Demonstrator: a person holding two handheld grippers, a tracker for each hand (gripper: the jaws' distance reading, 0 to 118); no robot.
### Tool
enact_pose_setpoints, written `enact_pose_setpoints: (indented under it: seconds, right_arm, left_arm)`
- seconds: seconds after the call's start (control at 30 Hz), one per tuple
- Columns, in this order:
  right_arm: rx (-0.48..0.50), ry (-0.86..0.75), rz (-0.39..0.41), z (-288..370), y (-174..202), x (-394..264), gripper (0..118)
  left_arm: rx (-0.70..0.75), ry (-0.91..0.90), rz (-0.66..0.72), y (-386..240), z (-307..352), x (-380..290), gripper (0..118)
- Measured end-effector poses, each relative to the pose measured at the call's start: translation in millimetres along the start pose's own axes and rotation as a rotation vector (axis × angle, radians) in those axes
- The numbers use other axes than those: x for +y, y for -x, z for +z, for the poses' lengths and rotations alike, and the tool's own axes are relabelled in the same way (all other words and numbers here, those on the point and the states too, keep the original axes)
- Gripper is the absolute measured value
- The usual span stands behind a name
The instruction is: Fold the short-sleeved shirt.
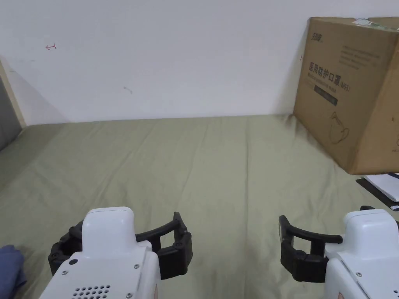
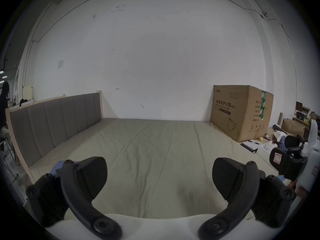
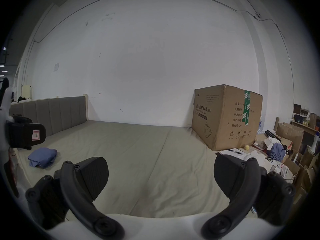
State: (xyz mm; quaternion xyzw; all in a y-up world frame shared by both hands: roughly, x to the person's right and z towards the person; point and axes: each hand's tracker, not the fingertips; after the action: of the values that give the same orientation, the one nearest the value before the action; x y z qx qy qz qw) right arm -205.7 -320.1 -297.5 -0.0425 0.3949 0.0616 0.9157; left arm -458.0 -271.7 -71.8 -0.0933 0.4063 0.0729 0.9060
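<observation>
Both tools are empty w/ jaws spread wide. In the head view the left tool (image 1: 120,249) sits at bottom left and the right tool (image 1: 311,253) at bottom right, both over the bed (image 1: 218,171), touching nothing.

Progress: judging by the pics, the shirt (image 3: 42,159) is a blue bundle at lower left of the right gripper view, on the bed near its left edge. It's bunched up w/ loose edges. Can't tell if that's a rough finished fold or a crumple not yet started; looks more like the latter, so prob. everything's left: grab it, spread flat, fold sleeves in, fold body.

Hard to make out: in the head view the shirt is just a blue sliver at the bottom left corner, cut off by the frame. In the left gripper view it's mostly hidden behind the left jaw, lower left. No sleeves or collar can be picked out anywhere. A cardboard box (image 1: 350,89) stands at upper right of the head view, cut off at the edge, w/ papers (image 1: 383,185) beside it.
</observation>
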Motion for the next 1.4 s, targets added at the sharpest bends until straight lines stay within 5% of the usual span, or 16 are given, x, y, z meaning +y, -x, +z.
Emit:
enact_pose_setpoints:
  seconds: [1.4]
  right_arm:
    - [0.027, 0.022, -0.008, 2, 0, -15, 118]
  left_arm:
    - [0.01, 0.086, 0.032, 3, -8, -14, 117]
